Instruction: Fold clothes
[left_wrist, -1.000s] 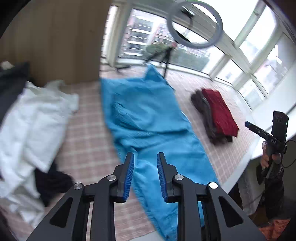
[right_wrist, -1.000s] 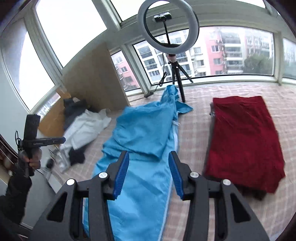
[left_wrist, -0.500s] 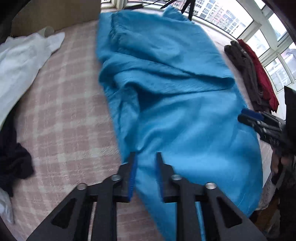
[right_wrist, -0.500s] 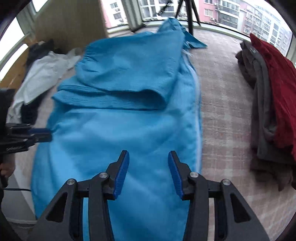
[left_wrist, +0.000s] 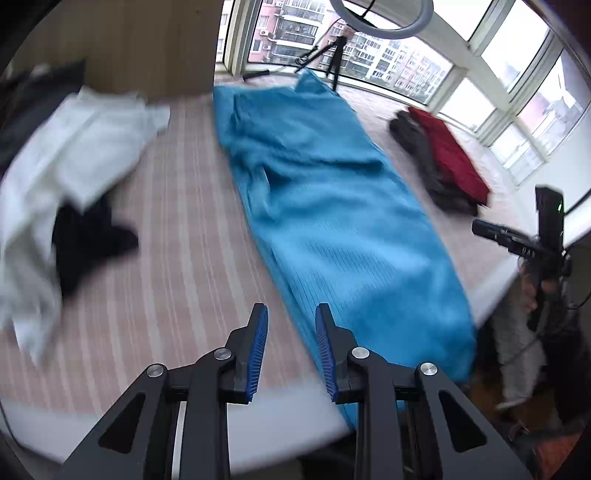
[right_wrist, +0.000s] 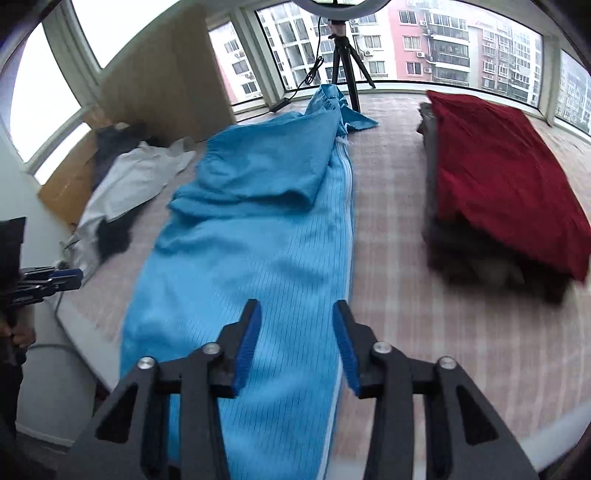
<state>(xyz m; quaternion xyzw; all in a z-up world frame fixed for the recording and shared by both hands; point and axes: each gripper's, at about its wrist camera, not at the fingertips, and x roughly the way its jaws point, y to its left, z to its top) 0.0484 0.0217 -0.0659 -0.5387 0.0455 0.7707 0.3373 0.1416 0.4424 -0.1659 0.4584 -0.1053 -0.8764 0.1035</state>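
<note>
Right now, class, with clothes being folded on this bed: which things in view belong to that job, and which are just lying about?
Part of the job:
blue garment, spread flat
left gripper, open
right gripper, open
red and grey folded pile
white and dark clothes heap

Just lying about:
tripod
ring light
wooden panel

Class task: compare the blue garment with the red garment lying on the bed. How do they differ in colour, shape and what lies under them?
The blue garment lies stretched out long, partly folded at its far end; the red garment is a compact folded rectangle. The blue one rests directly on the checked bedcover; the red one tops a stack of dark clothes. Neither is gripped.
</note>
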